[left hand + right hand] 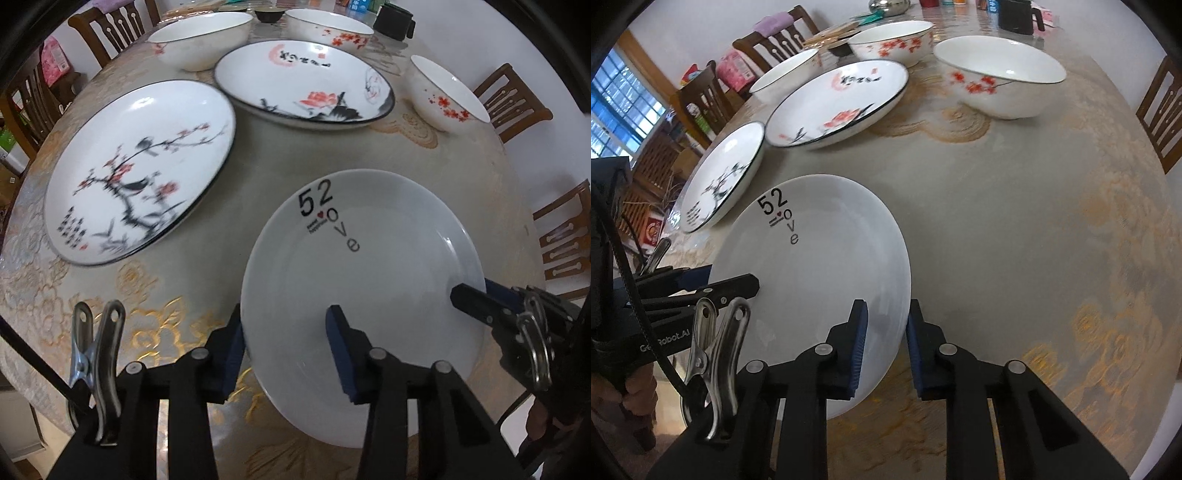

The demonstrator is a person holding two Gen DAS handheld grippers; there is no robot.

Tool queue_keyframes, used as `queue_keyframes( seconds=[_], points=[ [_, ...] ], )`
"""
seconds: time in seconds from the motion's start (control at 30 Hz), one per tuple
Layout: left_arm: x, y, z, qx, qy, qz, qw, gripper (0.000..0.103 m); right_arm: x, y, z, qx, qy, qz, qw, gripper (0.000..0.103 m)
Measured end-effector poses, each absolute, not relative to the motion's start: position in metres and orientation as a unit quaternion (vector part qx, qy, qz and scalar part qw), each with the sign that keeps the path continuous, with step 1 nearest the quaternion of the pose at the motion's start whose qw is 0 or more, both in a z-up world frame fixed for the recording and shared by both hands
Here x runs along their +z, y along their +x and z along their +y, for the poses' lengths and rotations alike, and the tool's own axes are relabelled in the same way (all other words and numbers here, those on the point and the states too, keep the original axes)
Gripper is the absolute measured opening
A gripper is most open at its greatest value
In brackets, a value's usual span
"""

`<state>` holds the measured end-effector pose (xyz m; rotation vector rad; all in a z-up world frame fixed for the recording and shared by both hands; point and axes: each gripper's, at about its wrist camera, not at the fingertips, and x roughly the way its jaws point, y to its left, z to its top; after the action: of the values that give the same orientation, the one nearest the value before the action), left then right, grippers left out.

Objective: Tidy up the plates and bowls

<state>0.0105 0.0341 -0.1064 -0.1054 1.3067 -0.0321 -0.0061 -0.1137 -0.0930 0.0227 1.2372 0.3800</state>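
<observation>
A plain white plate (369, 258) printed "52 love" lies at the near edge of the table (314, 155). My left gripper (285, 310) straddles the plate's left rim, one pad outside it and one on the inner face, and looks shut on it. My right gripper (888, 304) clamps the right rim of the same plate (820, 266) in the same way. Each gripper also shows in the other's view, the right gripper (472, 290) and the left gripper (733, 278), pinching the rim from above and below. Whether the plate is off the table I cannot tell.
A plum-blossom plate (140, 170) lies to the left and a lotus plate (303, 85) behind it. Three white bowls (201, 37) (328, 29) (447, 92) stand further back, beside a black mug (393, 20). Wooden chairs (517, 99) ring the table.
</observation>
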Motion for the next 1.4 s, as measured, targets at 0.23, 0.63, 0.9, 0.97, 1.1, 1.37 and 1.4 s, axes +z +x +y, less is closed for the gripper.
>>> queue_keyframes(
  seconds=[0.23,0.63,0.9,0.97,1.1,1.37,1.4],
  points=[
    [-0.106,0.003,0.058,-0.002,-0.062,0.608,0.792,0.045,-0.094,-0.013,-0.087,0.188,-0.001,0.578,0.794,0.022],
    [-0.103,-0.005,0.081,-0.021,-0.06,0.607,0.792,0.045,-0.094,-0.018,-0.064,0.173,-0.003,0.578,0.797,0.024],
    [-0.087,-0.014,0.097,-0.043,-0.039,0.594,0.803,0.045,-0.091,-0.021,-0.057,0.141,0.005,0.574,0.807,0.026],
    [-0.083,-0.018,0.101,-0.049,-0.038,0.591,0.804,0.046,-0.087,-0.022,-0.057,0.13,0.01,0.568,0.813,0.031],
    [-0.075,-0.027,0.113,-0.054,-0.037,0.585,0.808,0.047,-0.079,-0.024,-0.057,0.116,0.021,0.556,0.823,0.036],
    [-0.058,-0.027,0.138,-0.03,-0.061,0.57,0.819,0.054,-0.057,-0.019,-0.051,0.133,0.03,0.537,0.833,0.037],
    [-0.056,-0.026,0.141,-0.022,-0.065,0.57,0.819,0.055,-0.056,-0.016,-0.048,0.138,0.029,0.535,0.833,0.037]
  ],
)
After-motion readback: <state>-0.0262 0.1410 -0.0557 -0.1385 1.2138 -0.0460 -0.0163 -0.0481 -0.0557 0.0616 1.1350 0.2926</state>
